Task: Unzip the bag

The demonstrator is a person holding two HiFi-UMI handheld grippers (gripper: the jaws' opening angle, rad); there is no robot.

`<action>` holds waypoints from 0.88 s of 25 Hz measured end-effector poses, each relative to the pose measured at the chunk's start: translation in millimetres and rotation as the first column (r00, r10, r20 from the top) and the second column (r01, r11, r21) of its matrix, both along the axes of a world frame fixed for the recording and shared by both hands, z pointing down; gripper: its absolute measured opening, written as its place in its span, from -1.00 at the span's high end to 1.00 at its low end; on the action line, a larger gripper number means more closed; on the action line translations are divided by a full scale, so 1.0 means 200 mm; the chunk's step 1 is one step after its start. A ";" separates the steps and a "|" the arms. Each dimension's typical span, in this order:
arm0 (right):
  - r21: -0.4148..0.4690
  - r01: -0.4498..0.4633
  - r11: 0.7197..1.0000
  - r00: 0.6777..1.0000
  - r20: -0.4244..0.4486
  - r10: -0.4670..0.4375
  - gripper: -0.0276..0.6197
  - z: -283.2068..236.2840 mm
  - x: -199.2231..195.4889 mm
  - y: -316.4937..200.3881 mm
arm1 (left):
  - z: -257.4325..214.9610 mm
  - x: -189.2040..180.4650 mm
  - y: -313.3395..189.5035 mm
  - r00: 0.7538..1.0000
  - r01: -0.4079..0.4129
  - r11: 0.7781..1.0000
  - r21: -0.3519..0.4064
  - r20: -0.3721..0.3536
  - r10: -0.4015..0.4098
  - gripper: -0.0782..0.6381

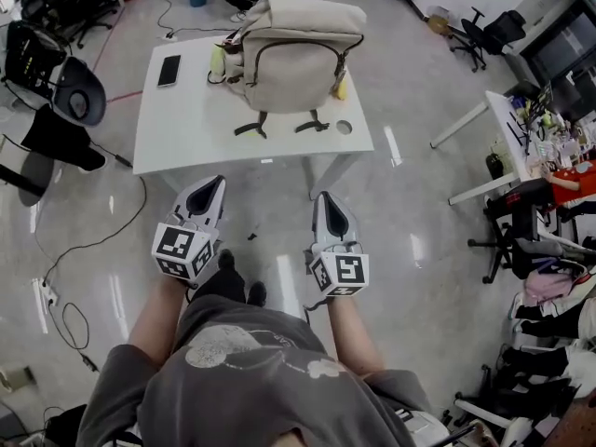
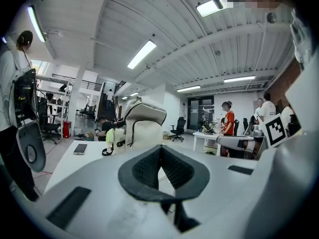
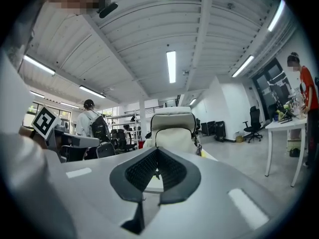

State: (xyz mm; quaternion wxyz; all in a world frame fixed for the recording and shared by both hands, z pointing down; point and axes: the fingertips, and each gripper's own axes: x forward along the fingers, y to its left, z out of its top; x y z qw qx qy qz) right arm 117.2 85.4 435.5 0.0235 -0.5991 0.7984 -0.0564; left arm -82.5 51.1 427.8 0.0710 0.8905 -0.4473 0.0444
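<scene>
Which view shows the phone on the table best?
The head view: the phone lies in full sight from above, dark and flat, left of the bag. The left gripper view shows it small and foreshortened. The right gripper view does not show it.

My left gripper (image 2: 160, 158) has its jaws closed together with nothing between them, and it points roughly level across the white table (image 2: 65, 159). The cream backpack (image 2: 145, 128) stands upright on the table beyond the jaws, well apart from them. A phone (image 2: 80, 148) lies flat to the left of the backpack.
</scene>
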 end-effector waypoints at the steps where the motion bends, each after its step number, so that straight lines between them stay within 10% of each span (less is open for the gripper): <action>1: -0.007 0.005 1.000 1.000 0.001 -0.005 0.91 0.01 0.00 -0.01 | 0.00 0.00 -0.01 1.000 0.005 1.000 -0.002 0.001 -0.005 0.76; 22: -0.076 -0.072 0.994 0.997 -0.045 0.069 0.91 0.10 0.16 -0.65 | 0.15 0.16 -0.81 0.999 -0.038 0.998 -0.058 -0.036 0.035 0.76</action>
